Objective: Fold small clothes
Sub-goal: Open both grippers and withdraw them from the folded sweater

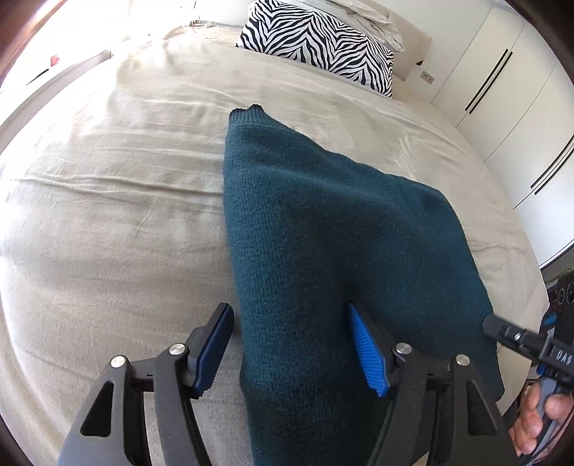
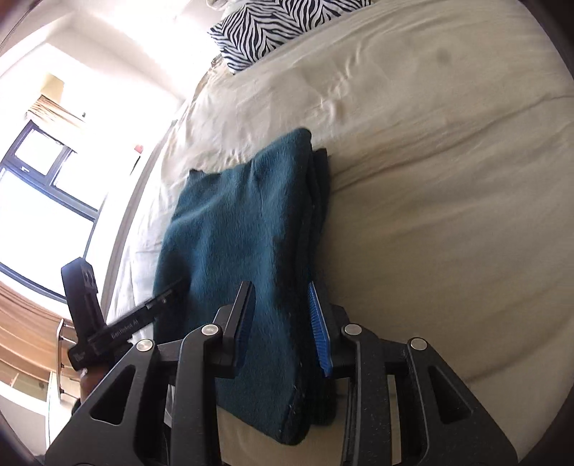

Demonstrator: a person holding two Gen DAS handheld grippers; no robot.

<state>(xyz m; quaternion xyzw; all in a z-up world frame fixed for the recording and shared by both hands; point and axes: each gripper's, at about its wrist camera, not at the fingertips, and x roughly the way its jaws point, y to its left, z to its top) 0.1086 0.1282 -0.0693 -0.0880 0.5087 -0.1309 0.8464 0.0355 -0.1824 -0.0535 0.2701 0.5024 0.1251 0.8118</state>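
A dark teal knit sweater [image 1: 323, 233] lies folded in a long stack on the beige bed [image 1: 107, 215]. My left gripper [image 1: 287, 307] hovers over its near left edge, jaws wide apart, pads not touching the knit. In the right wrist view the sweater [image 2: 233, 233] shows stacked layers along its right side. My right gripper [image 2: 279, 286] stands over the near right part, jaws a little apart with the cloth lying flat beneath and between them, not pinched. The right gripper also shows at the left wrist view's right edge, held by a hand [image 1: 534, 423].
A zebra-print pillow [image 1: 319, 39] sits at the head of the bed, also seen as the pillow [image 2: 258, 32]. White wardrobe doors [image 1: 502, 89] stand on the right. A window [image 2: 43, 186] is beyond the bed's left side. Bare sheet [image 2: 448, 215] surrounds the sweater.
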